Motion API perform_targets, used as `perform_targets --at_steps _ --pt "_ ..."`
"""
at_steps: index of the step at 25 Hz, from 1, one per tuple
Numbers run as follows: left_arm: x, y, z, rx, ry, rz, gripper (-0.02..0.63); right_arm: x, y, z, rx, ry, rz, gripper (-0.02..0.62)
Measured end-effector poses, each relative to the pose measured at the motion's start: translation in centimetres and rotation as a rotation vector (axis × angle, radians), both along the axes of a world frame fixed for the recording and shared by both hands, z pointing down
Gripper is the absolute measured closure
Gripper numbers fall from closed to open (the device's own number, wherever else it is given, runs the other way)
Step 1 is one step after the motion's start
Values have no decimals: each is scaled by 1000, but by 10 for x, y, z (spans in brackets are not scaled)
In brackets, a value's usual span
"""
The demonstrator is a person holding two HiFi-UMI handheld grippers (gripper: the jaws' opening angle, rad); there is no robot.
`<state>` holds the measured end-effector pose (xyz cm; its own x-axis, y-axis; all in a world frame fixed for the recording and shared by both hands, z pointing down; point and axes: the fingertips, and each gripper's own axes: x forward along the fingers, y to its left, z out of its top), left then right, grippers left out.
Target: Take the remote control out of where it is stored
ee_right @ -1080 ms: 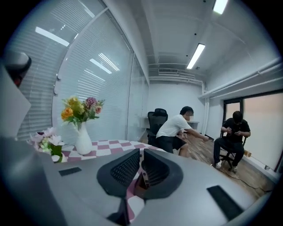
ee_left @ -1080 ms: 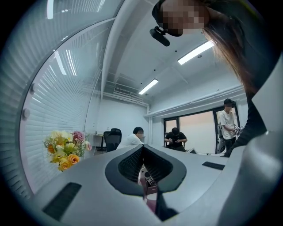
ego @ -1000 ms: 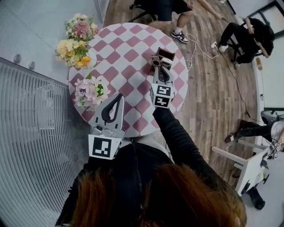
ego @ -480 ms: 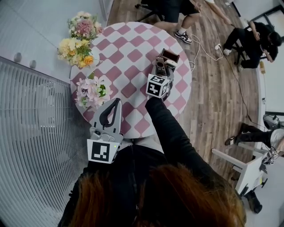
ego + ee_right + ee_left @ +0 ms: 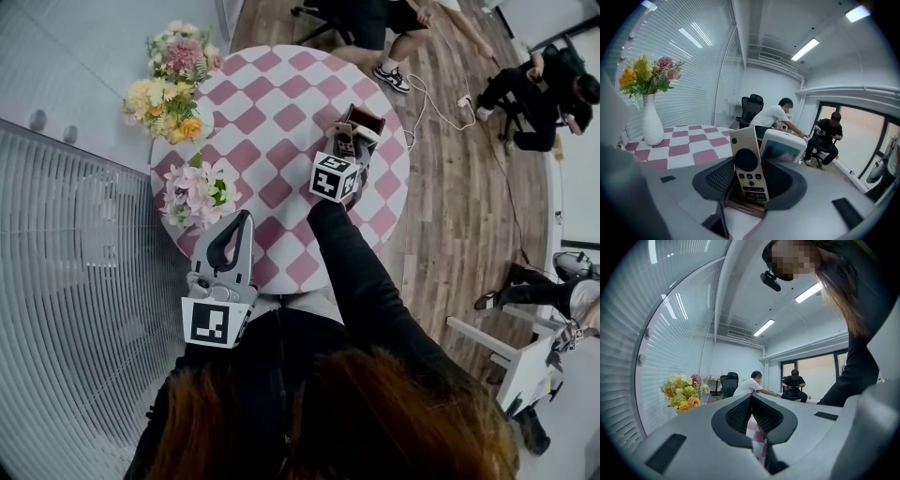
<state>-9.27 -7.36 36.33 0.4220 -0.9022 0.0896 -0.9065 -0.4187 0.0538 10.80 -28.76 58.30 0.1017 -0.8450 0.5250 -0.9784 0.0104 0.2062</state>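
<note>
A pale remote control [image 5: 749,168] stands upright in a brown holder [image 5: 744,205] near the far right edge of the round checkered table [image 5: 272,94]. A white device [image 5: 783,146] stands behind it in the same holder. My right gripper [image 5: 751,177] is open, one jaw on each side of the remote's lower half, and the right pad stays clear of it. In the head view the right gripper [image 5: 345,148] reaches down at the holder [image 5: 364,120]. My left gripper [image 5: 246,217] is shut on nothing and hovers over the table's near edge, pointing across the table [image 5: 751,397].
A pink and white bouquet [image 5: 195,192] stands on the table in front of the left gripper. A yellow and pink bouquet in a white vase [image 5: 169,89] stands at the far left. Window blinds [image 5: 84,281] run along the left. Seated people [image 5: 534,89] are beyond the table.
The right gripper has moved forward to the holder and its jaws have gone from shut to open around the remote. The left gripper has stayed nearly still.
</note>
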Motion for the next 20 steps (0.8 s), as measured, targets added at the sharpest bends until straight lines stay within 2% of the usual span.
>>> perform_targets --at_steps 5,11,20 --pt "1 -2 0 4 1 1 597 1 -1 -4 18 -23 -16 394" --pt "1 -6 -2 6 5 1 597 -6 5 -25 86 -79 -72 403" --pt "7 -8 -4 20 18 13 597 0 22 -80 219 -190 -99 403"
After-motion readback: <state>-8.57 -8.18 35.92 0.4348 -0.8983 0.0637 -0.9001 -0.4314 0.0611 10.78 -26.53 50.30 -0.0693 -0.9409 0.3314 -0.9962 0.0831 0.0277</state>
